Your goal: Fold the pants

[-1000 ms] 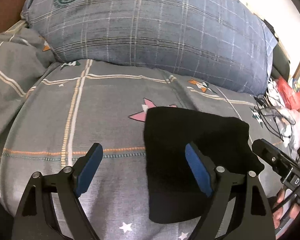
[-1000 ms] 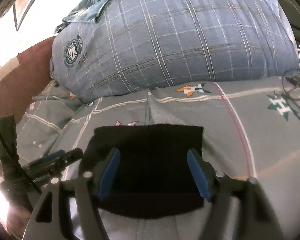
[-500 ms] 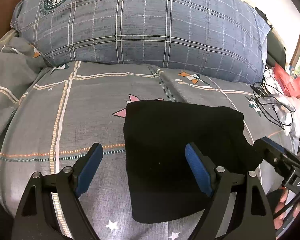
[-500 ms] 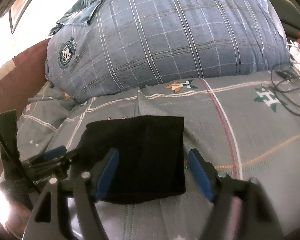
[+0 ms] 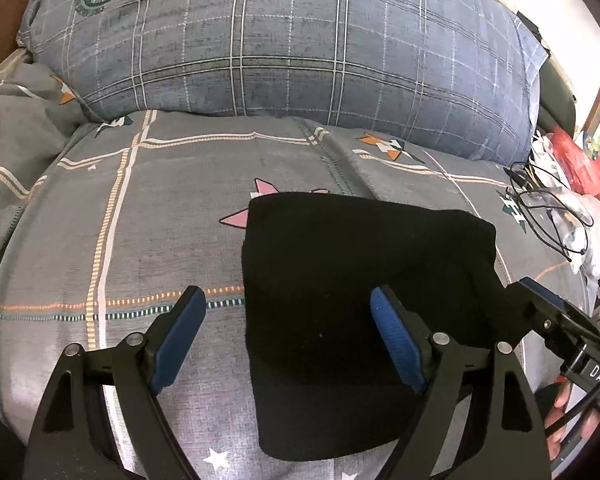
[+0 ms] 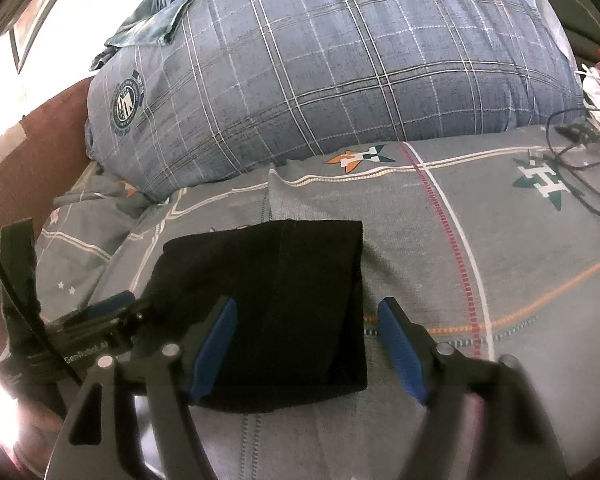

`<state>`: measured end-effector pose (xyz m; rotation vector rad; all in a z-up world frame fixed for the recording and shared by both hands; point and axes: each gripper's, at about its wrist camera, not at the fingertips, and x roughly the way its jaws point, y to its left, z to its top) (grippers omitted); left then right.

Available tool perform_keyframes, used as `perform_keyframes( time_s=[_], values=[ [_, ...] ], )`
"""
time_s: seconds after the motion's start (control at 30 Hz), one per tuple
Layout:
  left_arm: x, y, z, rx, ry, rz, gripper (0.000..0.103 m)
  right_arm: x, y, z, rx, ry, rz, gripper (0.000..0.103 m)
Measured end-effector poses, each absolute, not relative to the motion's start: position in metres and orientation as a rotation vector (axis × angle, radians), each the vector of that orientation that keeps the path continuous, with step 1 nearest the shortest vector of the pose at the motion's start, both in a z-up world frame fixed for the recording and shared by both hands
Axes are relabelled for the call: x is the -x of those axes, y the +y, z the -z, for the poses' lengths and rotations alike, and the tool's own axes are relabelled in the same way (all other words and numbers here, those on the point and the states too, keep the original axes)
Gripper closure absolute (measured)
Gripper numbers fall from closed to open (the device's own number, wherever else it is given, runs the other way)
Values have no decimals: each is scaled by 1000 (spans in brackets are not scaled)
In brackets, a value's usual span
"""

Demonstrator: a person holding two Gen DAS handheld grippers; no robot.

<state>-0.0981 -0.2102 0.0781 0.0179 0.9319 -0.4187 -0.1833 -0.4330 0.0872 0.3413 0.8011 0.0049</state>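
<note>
pants: black pants [image 5: 356, 280] lie as a compact folded rectangle on the bed [image 5: 148, 216] | tongs: left tongs [image 5: 288, 332] and right tongs [image 6: 306, 340] both released, gripping nothing | progress: we judge folding essentially done — perhaps a final tidy

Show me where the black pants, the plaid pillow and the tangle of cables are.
Pants [image 5: 352, 280], left wrist view, middle of the folded black cloth.
Pillow [image 6: 340, 68], right wrist view, centre of its plaid face.
Cables [image 5: 540, 204], left wrist view, on the black loops at the bed's right edge.
</note>
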Motion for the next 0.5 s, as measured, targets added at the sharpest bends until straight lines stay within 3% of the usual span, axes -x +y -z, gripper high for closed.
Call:
perform_keyframes(
  time_s=[0.5],
  values=[
    [86, -198, -69, 46, 969, 461, 13, 183, -460, -62, -490, 827, -43, 28]
  ],
)
